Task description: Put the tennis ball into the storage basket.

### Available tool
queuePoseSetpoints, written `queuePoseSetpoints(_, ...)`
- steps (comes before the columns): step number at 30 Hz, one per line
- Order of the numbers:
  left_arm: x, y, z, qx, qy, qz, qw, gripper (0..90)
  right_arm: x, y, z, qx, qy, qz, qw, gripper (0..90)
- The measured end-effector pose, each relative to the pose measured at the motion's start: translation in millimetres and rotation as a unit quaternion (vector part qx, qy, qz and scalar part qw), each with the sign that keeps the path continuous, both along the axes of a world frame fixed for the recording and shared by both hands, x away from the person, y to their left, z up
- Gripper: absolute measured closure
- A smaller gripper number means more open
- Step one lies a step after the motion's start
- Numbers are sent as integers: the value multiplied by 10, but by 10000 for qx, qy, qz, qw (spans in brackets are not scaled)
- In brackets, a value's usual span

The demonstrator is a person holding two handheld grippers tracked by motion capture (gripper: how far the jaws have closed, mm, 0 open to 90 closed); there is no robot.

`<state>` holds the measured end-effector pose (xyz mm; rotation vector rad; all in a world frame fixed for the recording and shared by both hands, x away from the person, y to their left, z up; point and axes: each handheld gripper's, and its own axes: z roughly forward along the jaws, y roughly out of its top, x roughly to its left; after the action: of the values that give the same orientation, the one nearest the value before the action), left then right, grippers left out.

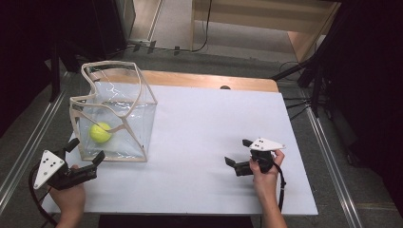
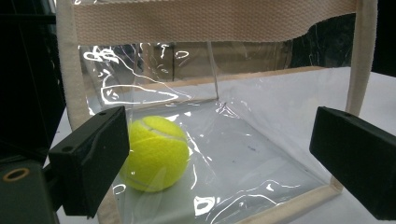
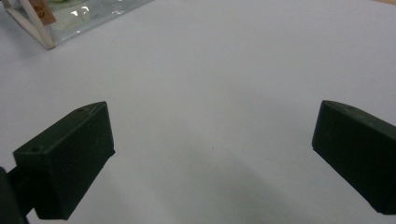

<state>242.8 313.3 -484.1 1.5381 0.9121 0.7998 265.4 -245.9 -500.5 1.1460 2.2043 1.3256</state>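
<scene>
We hold the left gripper (image 1: 87, 151) just at the near side of the clear bag (image 1: 114, 114), jaws wide apart and holding nothing. The ball (image 1: 100, 132) lies inside the bag, on its floor toward the near-left corner. Our right gripper (image 1: 237, 152) hovers over the white table (image 1: 199, 133), well to the right of the bag, jaws apart too.

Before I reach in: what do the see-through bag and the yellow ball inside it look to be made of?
The see-through square bag looks like thin glossy plastic film: it crinkles and throws white glare streaks. Its cream edging and handles seem to be woven cotton-like webbing, with a ribbed weave. The yellow-green ball looks like matte fuzzy felt with a pale curved seam, probably a tennis ball.
</scene>
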Motion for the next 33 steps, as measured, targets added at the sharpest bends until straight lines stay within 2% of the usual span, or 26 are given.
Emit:
queuePoseSetpoints(16, 0, 2, 0, -9, -3, -7, 10000, 54, -245, -466, -27, 6, 7, -535, 9986, 0)
queuePoseSetpoints(18, -1, 2, 0, -16, -2, 1, 10000, 54, -271, -522, -29, -6, -76, -635, 9980, 0)
queuePoseSetpoints(22, 1, 3, 0, -27, -3, -1, 10000, 54, -347, -620, -30, 89, -60, -811, 9967, 0)
queuePoseSetpoints(28, 0, 10, 2, -44, -6, 5, 10000, 54, -428, -793, -21, 170, -174, -1022, 9945, 0)
queuePoseSetpoints(33, -1, 15, 3, -72, -13, -11, 10000, 54, -465, -895, -40, 262, -152, -1216, 9921, 0)
